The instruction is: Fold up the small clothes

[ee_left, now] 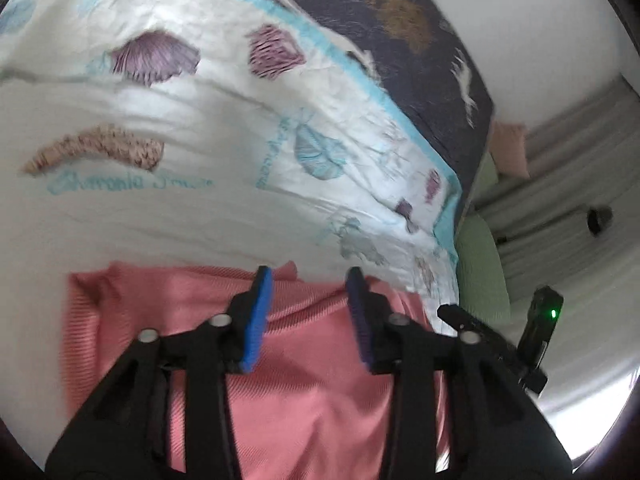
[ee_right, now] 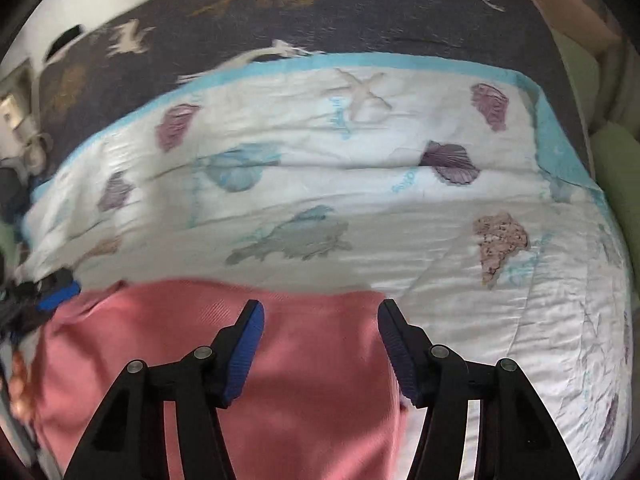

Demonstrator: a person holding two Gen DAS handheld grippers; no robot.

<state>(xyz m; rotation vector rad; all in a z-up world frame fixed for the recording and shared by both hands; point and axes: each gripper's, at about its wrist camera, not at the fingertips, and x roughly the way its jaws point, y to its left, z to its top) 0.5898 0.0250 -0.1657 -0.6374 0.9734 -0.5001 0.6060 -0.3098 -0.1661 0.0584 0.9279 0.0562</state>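
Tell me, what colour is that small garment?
Salmon pink garment, clearest in the right wrist view.

bed with a shell-print quilt

the white quilt [ee_right: 400, 240] covers the bed; a pink garment [ee_right: 312, 360] lies flat at six o'clock, a dark animal-print blanket [ee_right: 360, 28] at twelve.

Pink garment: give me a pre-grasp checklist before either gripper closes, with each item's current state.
1. Left gripper open: ok.
2. Right gripper open: ok.
3. Pink garment lying on the seashell quilt: ok.
4. Cloth between left fingers: not ok, nothing is pinched.
5. Far edge in view: ok.
6. Garment fully flat: cannot tell, images blurred, folds visible.
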